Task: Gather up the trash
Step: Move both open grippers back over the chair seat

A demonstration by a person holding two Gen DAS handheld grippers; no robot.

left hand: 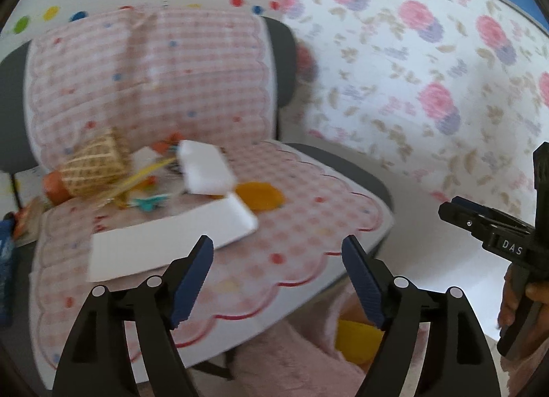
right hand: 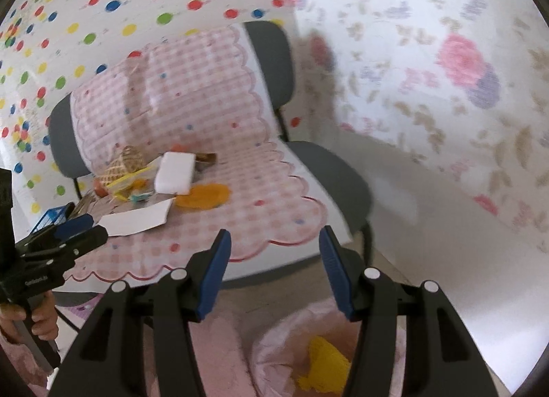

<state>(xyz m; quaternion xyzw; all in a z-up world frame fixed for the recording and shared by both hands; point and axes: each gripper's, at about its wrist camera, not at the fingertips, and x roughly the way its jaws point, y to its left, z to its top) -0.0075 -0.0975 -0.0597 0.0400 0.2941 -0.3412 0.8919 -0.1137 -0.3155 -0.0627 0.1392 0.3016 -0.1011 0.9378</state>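
Left of centre in the left wrist view, trash (left hand: pixel 147 174) litters a checked chair (left hand: pixel 291 198); left hand-held gripper (left hand: pixel 278 280) gapes empty. Low in the right wrist view, right hand-held gripper (right hand: pixel 272 273), half open, empty, above a pink-lined bin (right hand: pixel 274 355).

Blue-padded right gripper (right hand: pixel 274 273), jaws apart and empty, hangs before a grey chair (right hand: pixel 329 170) strewn with white foam block (right hand: pixel 175 173) and scraps.

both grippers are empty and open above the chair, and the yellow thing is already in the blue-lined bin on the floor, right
Nearly. The bin holding the yellow thing has a pink liner, not blue, as the right wrist view shows. Both the left gripper and the right gripper are open and empty.
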